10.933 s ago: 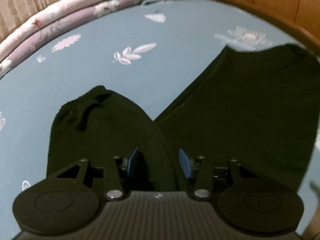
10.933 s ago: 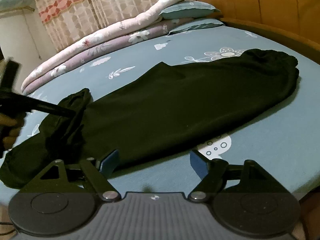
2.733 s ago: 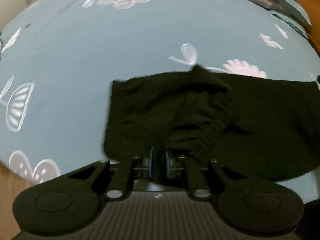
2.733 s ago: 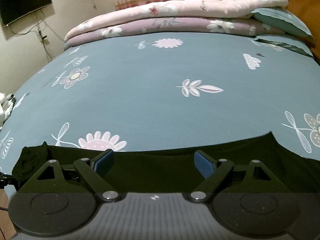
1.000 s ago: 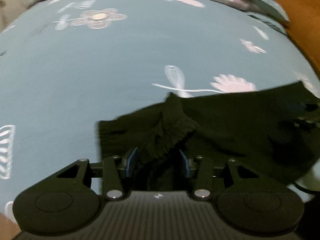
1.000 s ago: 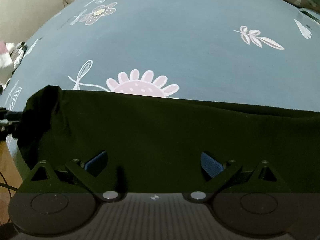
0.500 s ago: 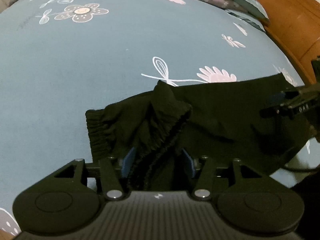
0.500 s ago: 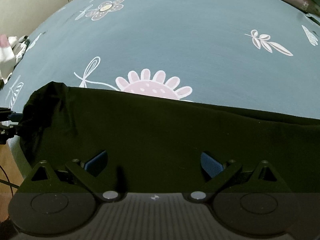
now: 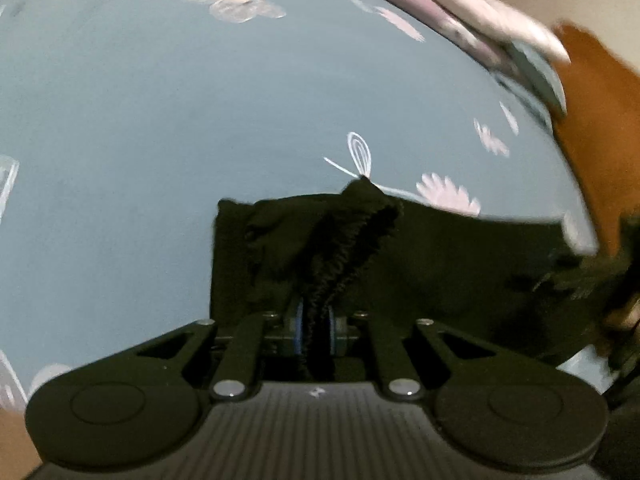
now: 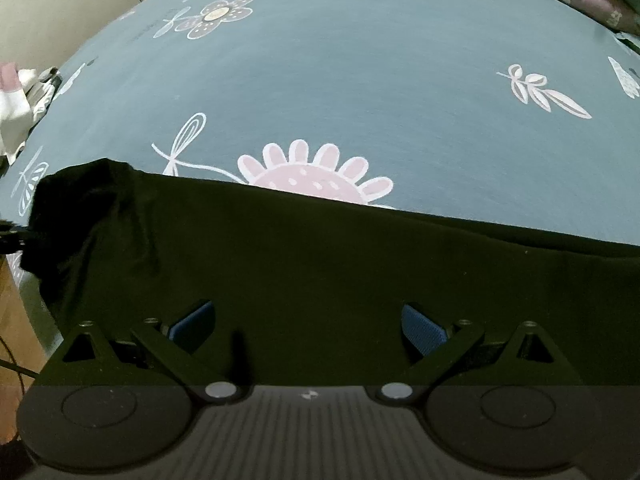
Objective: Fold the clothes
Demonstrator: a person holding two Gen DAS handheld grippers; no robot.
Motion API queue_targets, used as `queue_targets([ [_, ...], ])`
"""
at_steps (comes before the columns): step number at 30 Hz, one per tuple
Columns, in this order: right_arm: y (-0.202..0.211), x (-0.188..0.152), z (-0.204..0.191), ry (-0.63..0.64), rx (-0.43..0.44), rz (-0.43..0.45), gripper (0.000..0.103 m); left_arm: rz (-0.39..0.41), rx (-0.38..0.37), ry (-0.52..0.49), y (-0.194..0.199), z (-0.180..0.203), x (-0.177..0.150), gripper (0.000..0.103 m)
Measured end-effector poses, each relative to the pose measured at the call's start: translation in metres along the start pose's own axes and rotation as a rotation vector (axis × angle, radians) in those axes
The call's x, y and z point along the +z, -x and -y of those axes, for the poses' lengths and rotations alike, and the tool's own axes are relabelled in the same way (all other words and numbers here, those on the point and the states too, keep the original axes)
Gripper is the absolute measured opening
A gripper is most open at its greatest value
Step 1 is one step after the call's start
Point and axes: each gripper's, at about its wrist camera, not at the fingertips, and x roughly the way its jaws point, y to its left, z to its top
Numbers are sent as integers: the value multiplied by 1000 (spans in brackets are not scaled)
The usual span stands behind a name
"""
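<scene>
A black garment point(image 10: 320, 260) lies flat along the near edge of the blue flowered bedsheet point(image 10: 340, 60). In the left wrist view its ribbed elastic end point(image 9: 360, 220) is bunched and rises between the pads of my left gripper point(image 9: 315, 322). Those jaws are closing and pinch the fabric. The rest of the garment point(image 9: 460, 264) stretches away to the right. My right gripper point(image 10: 308, 322) hovers open just above the middle of the cloth, with nothing between its blue pads point(image 10: 424, 326). The left gripper's tip point(image 10: 12, 236) shows at the garment's left end.
Rolled quilts point(image 9: 460, 4) and a pillow point(image 9: 536, 76) line the far side of the bed, next to a wooden headboard point(image 9: 600, 120). A white cloth point(image 10: 16, 100) lies off the bed's left edge. Wooden floor point(image 10: 16, 320) shows below the mattress corner.
The left jaws have gone from wide apart to pinched on the garment's ribbed end, and the left view has rolled and shifted. The right gripper has stayed open over the cloth.
</scene>
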Motion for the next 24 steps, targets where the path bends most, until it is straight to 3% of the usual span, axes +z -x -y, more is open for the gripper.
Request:
queue_targets([
  [4, 1, 1, -3, 11, 11, 7, 101, -3, -37, 143, 10, -19, 2, 9],
  [6, 0, 1, -4, 16, 17, 5, 101, -23, -11, 198, 0, -31, 1, 9],
  [12, 3, -2, -1, 13, 7, 2, 101, -39, 23, 260, -30, -47, 2, 11],
  [17, 6, -2, 6, -7, -5, 13, 101, -31, 84, 195, -23, -39, 8, 21],
  [19, 7, -1, 7, -9, -4, 20, 101, -19, 117, 171, -14, -36, 10, 32],
  [24, 6, 1, 4, 11, 13, 33, 101, 23, 187, 90, 12, -23, 17, 31],
])
